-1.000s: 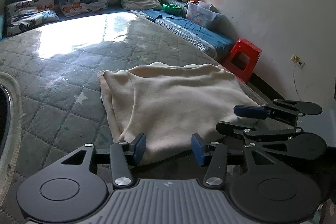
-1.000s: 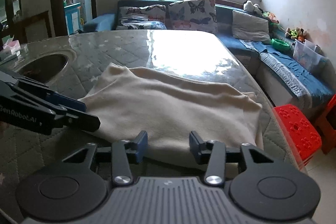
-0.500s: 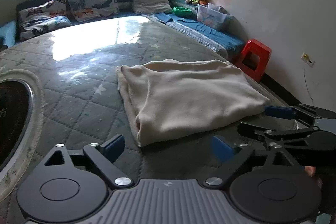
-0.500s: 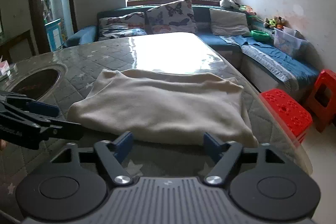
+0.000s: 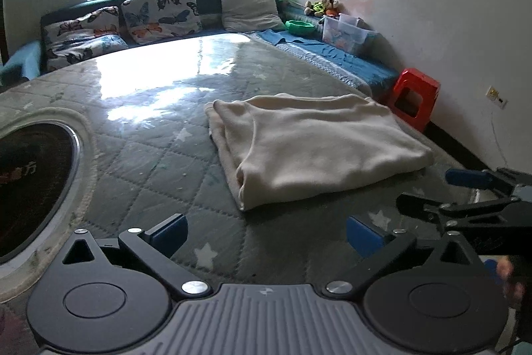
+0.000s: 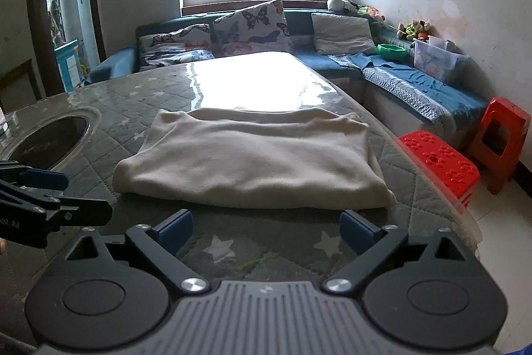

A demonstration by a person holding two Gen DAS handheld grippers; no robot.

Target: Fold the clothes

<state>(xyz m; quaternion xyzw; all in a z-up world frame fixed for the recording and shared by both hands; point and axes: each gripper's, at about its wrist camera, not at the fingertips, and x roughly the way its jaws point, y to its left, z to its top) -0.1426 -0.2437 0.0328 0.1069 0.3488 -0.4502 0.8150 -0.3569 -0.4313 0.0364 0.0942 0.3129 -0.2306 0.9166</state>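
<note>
In the left wrist view, a dark round inset (image 5: pixel 30 185) sits at the left edge of the quilted desk (image 5: pixel 139 135). At bottom centre the left tool (image 5: pixel 266 230) has its blue-padded fingers (image 5: pixel 168 230) spread wide with nothing between them, above bare quilted surface. The folded cream garment (image 5: pixel 312 145) lies flat at the centre of the frame, just beyond the fingertips and apart from them. At the right edge the right tool (image 5: pixel 465 188) reaches in from the side, clear of the cloth.

In the right wrist view, the left tool (image 6: pixel 46 192) shows at the left edge. The garment (image 6: pixel 252 158) fills the middle of the frame, resting on the desk (image 6: pixel 232 248). Below it the right tool (image 6: pixel 266 227) is spread wide and empty, just short of the cloth's near edge. Red stools (image 6: pixel 442 162) stand at the right, beside the desk.
</note>
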